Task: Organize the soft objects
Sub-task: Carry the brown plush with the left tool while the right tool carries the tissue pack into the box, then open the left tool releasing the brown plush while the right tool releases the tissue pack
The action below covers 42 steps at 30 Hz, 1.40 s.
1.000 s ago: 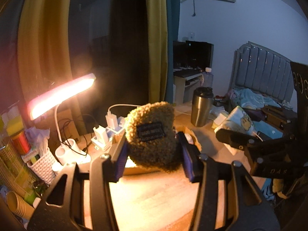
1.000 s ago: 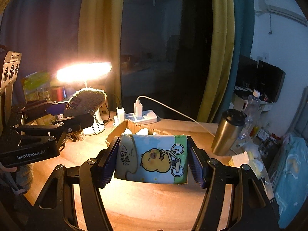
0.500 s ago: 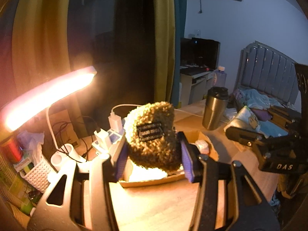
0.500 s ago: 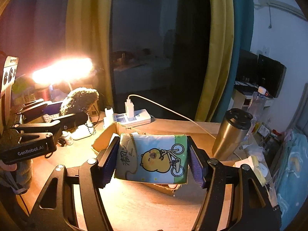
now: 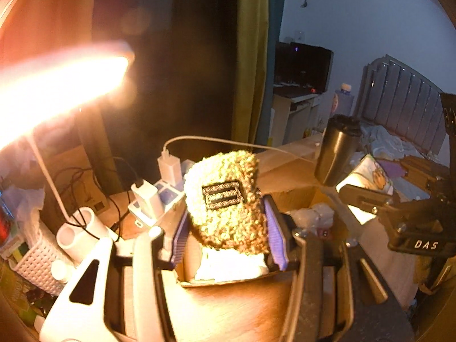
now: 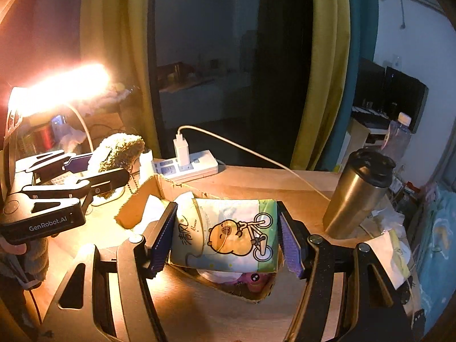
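My left gripper [image 5: 228, 225] is shut on a fuzzy tan pouch [image 5: 225, 199] with a dark label, holding it over the left end of an open cardboard box [image 5: 216, 280]. The right wrist view shows the same pouch [image 6: 119, 148] and left gripper [image 6: 94, 171] at the left. My right gripper [image 6: 225, 239] is shut on a soft tissue pack [image 6: 228, 233] printed with a cartoon animal on a bicycle. It hangs above the cardboard box [image 6: 134, 205], which holds white and pink soft items. In the left wrist view the tissue pack [image 5: 370, 173] appears at the right.
A lit desk lamp [image 6: 59, 88] glares over the left of the wooden desk. Behind the box lie a white power strip [image 6: 185, 168] with a charger and cable. A steel tumbler [image 6: 356, 193] stands at the right. A white basket [image 5: 31, 259] and clutter sit far left.
Both grippers have moved forward and down toward the cardboard box, each keeping its hold. The box and lamp now look nearer and larger.
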Tool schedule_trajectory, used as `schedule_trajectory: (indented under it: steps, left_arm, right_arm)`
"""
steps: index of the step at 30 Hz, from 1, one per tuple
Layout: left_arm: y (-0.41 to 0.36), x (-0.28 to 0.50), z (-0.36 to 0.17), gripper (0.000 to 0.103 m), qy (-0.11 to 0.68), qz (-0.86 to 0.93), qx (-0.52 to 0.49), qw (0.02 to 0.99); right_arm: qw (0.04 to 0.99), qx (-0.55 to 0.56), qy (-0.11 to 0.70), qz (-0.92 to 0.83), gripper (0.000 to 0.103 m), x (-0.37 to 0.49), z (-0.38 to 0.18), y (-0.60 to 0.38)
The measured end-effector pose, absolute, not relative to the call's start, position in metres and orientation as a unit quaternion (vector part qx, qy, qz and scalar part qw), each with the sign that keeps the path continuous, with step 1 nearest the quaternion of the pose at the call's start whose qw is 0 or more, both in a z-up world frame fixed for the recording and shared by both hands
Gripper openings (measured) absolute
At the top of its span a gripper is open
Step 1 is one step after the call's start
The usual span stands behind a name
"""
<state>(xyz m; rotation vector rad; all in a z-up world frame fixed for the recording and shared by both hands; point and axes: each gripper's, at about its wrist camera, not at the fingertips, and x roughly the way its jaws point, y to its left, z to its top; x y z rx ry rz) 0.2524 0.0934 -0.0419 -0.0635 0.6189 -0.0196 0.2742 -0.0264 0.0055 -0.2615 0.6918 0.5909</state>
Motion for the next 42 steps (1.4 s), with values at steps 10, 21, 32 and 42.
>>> schedule_trajectory:
  steps: [10, 21, 32, 42]
  left_arm:
    - [0.105, 0.284, -0.079, 0.049, 0.335, -0.005, -0.042, 0.941]
    - [0.116, 0.307, -0.118, 0.049, 0.371, 0.002, -0.049, 0.927]
    - [0.121, 0.322, -0.152, 0.050, 0.409, 0.004, -0.051, 0.911]
    - [0.115, 0.324, -0.152, 0.053, 0.416, 0.008, -0.037, 0.908]
  right_arm:
    - [0.880, -0.120, 0.360, 0.286, 0.068, 0.304, -0.028, -0.015]
    - [0.867, -0.114, 0.389, 0.289, 0.068, 0.329, -0.062, -0.006]
    - [0.851, -0.119, 0.414, 0.301, 0.068, 0.338, -0.091, 0.008]
    - [0.846, -0.127, 0.425, 0.297, 0.068, 0.339, -0.103, 0.016]
